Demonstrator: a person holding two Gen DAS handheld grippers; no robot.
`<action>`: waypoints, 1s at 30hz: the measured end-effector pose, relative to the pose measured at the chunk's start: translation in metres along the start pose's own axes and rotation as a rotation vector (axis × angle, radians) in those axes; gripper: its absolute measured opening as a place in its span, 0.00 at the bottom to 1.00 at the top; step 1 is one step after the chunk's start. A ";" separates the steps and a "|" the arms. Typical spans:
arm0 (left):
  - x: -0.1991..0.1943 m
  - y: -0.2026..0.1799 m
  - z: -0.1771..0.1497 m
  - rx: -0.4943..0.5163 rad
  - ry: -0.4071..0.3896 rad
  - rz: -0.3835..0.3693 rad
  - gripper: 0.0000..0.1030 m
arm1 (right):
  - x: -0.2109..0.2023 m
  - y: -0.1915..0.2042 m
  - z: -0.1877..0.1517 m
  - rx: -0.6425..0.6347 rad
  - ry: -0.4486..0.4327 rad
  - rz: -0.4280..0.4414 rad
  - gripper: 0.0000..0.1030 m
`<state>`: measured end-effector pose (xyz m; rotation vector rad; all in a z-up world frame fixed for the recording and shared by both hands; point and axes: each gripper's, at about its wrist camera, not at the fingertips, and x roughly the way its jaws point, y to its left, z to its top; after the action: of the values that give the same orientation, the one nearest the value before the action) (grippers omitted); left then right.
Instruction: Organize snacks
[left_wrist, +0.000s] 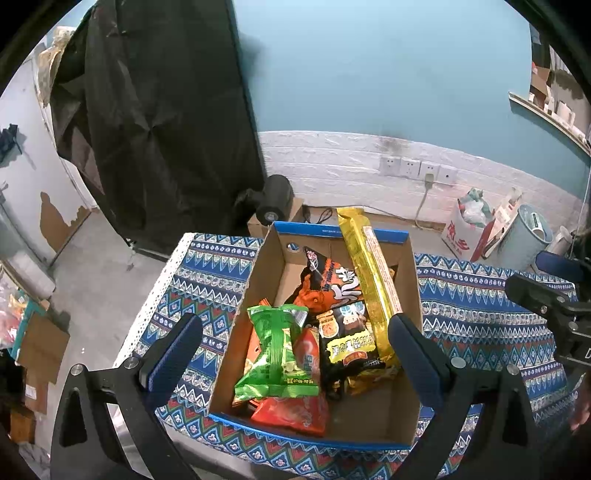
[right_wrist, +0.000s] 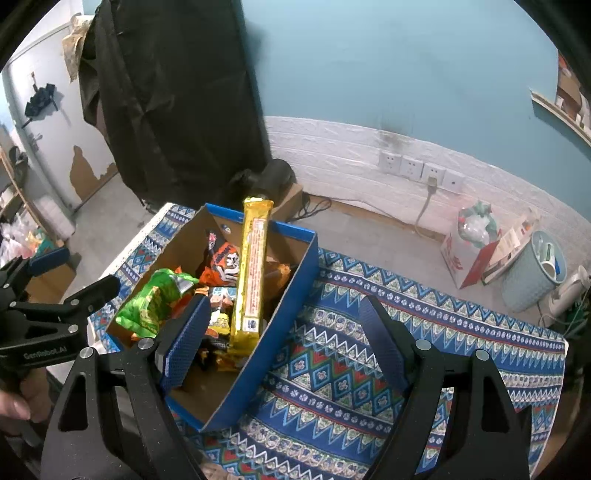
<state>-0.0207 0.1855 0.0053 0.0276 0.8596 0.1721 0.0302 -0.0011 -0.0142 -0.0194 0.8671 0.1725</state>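
Observation:
A blue-rimmed cardboard box (left_wrist: 384, 424) stands on a table with a patterned blue cloth (left_wrist: 480, 306). Inside lie a green snack bag (left_wrist: 277, 354), a red bag (left_wrist: 295, 410), a black-and-yellow bag (left_wrist: 347, 343), an orange-black bag (left_wrist: 325, 284) and a long yellow pack (left_wrist: 369, 273) leaning on the far rim. My left gripper (left_wrist: 295, 350) hovers open above the box, its fingers astride the snacks, holding nothing. My right gripper (right_wrist: 284, 339) is open and empty over the box's right wall (right_wrist: 273, 347), left finger (right_wrist: 184, 339) above the box, right finger above the cloth (right_wrist: 461, 332).
Beyond the table, a black softbox (left_wrist: 159, 122) stands at the left. A white bag (left_wrist: 469, 225) and a pale bin (left_wrist: 524, 236) sit on the floor by the wall sockets (left_wrist: 417, 168). A hand (right_wrist: 14, 406) holds the left gripper's handle (right_wrist: 44, 317).

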 end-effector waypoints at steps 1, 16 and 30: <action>0.000 0.000 0.000 0.000 0.001 0.002 0.98 | 0.000 0.000 0.000 0.000 0.000 0.000 0.79; 0.001 -0.001 -0.001 0.001 0.017 0.009 0.98 | -0.001 0.000 -0.002 -0.003 -0.001 -0.002 0.79; -0.001 -0.001 0.000 0.002 0.014 0.009 0.98 | -0.001 0.001 -0.002 -0.004 0.000 -0.002 0.79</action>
<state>-0.0216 0.1847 0.0063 0.0324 0.8737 0.1801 0.0283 -0.0008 -0.0146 -0.0243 0.8664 0.1725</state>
